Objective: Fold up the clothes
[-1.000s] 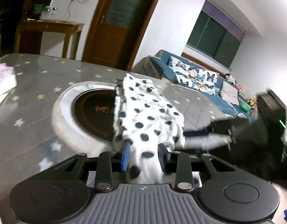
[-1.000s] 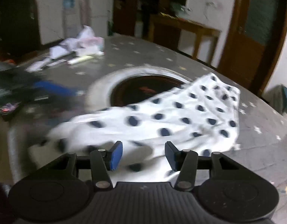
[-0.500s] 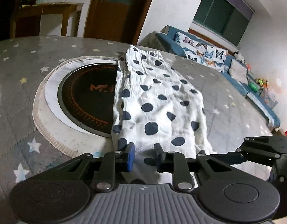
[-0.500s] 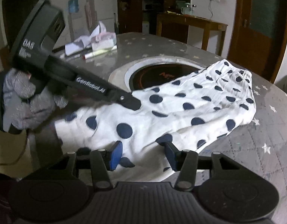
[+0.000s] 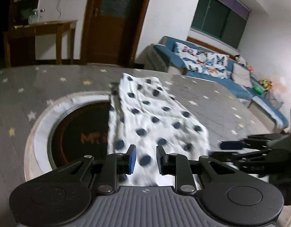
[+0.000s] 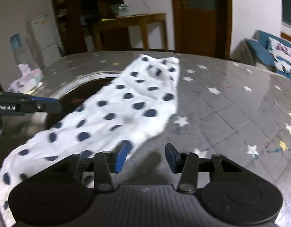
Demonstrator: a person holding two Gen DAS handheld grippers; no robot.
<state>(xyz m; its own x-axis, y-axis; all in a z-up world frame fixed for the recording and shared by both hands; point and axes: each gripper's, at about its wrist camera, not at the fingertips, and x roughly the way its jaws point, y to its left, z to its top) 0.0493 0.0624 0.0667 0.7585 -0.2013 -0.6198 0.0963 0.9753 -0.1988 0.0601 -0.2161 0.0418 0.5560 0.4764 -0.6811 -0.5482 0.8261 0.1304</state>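
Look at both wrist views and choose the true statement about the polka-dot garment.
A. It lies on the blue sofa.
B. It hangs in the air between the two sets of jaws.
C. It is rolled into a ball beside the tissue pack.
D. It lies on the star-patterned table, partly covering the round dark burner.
D: the polka-dot garment lies stretched out on the star-patterned table, its edge overlapping the round dark burner.

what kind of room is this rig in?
Most likely a home living or dining room: a blue sofa with butterfly cushions, a white fridge, and a star-print table holding the polka-dot garment.
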